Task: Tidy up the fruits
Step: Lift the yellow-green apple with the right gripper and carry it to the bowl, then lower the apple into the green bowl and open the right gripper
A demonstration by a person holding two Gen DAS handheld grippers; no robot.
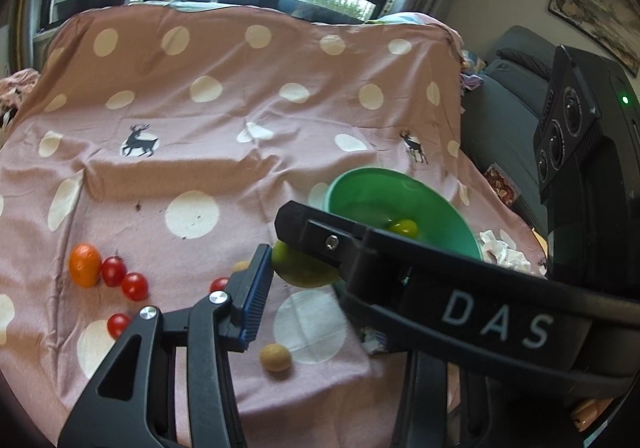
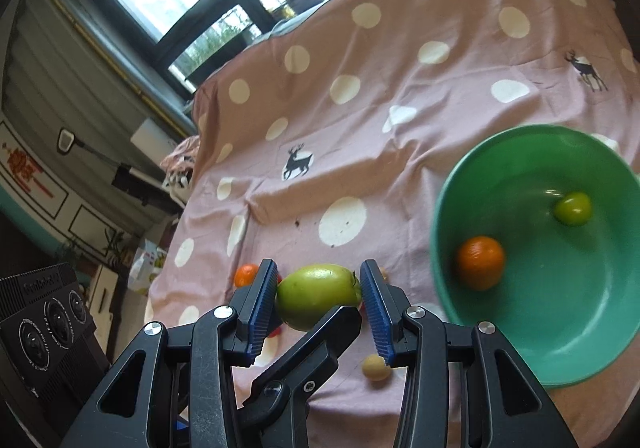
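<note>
Blue ribbed fingers (image 2: 262, 300) of the right gripper (image 2: 318, 300) are clamped on a green apple (image 2: 318, 294), low in the centre of the right wrist view, clear of the spotted pink cloth (image 2: 360, 96). The left gripper (image 1: 296, 268) crosses it: one blue pad sits at the fruit's other flank, its second finger hidden behind the right gripper's black arm, so I can't call its grip.

Carrying is the step in hand. Next comes a swing right, over the rim of the green bowl (image 2: 444, 184) at the frame's right, then a release.

Inside the bowl, an orange (image 2: 480, 262) and a small green fruit (image 2: 573, 208) leave plenty of room. Loose on the cloth at the left view's lower left wait an orange citrus (image 1: 84, 265), cherry tomatoes (image 1: 135, 286) and, lower centre, a pale yellow fruit (image 1: 275, 357). The crossed grippers could snag each other.
</note>
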